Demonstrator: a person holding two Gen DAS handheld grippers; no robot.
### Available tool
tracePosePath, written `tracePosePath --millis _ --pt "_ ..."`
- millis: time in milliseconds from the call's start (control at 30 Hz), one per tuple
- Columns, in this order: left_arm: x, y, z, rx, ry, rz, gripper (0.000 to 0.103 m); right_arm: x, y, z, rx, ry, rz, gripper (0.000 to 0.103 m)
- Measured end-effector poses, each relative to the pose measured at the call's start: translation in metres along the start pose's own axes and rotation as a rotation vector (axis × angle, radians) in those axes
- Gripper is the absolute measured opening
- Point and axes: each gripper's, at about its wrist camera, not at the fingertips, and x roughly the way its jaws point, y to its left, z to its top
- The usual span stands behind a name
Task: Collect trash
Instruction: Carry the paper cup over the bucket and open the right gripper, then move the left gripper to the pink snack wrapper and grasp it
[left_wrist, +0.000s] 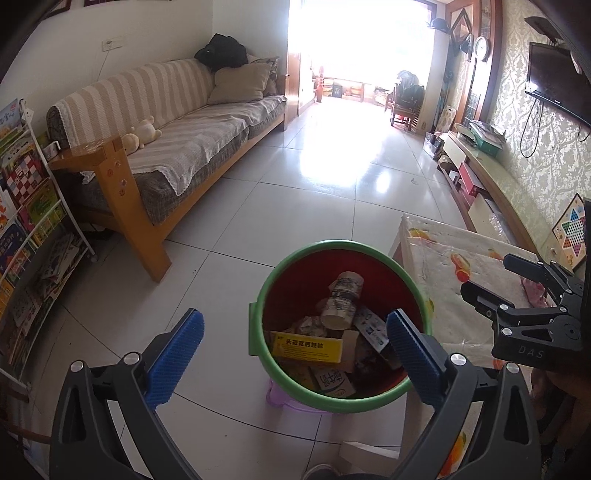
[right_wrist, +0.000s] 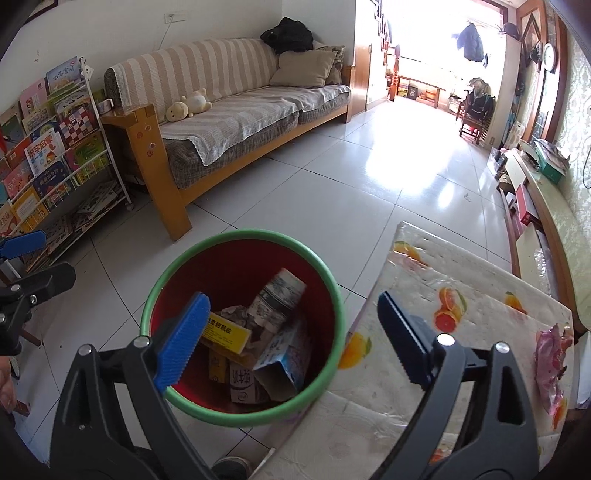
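Red bin (right_wrist: 243, 273), green rim, round, on tiled floor (right_wrist: 332, 192) just beside a low table (right_wrist: 424, 369) with fruit-print cover. Contents: yellow box (right_wrist: 225, 334), printed paper cup (right_wrist: 279, 295), blue-white carton (right_wrist: 284, 360), milk carton (right_wrist: 242, 384), crumpled paper.

Left gripper (left_wrist: 291, 345): jaws spread wide, nothing held. Bin opening lies between its pads, toward 12 o'clock; the right-hand pad overlaps the rim at 3 o'clock.

Right gripper (right_wrist: 295, 328): jaws spread wide, nothing held. Bin sits at 10 o'clock of its centre; one pad over the bin interior, the other over the table edge.

Pink crumpled wrapper (right_wrist: 550, 354): on the table, at 3 o'clock of the right gripper, well apart from it.

Sofa (right_wrist: 236, 103) at 11 o'clock; bookrack (right_wrist: 48, 147) at 9 o'clock.
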Motion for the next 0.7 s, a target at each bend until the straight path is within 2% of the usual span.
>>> tracePosePath --millis 133,500,700 --pt "-0.008 -0.037 -0.002 0.039 0.001 -0.039 0.095 -0.030 -0.031 -0.014 0.029 -0.013 -0.043 0.098" --pt "-0.020 -0.144 -0.020 0.120 0.035 -0.162 0.095 -0.104 -0.124 -0.077 0.133 -0.012 -0.168 0.098" --pt "-0.012 -0.212 -0.027 0.167 0.053 -0.224 0.095 -0.133 -0.181 -0.115 0.191 -0.005 -0.240 0.098"
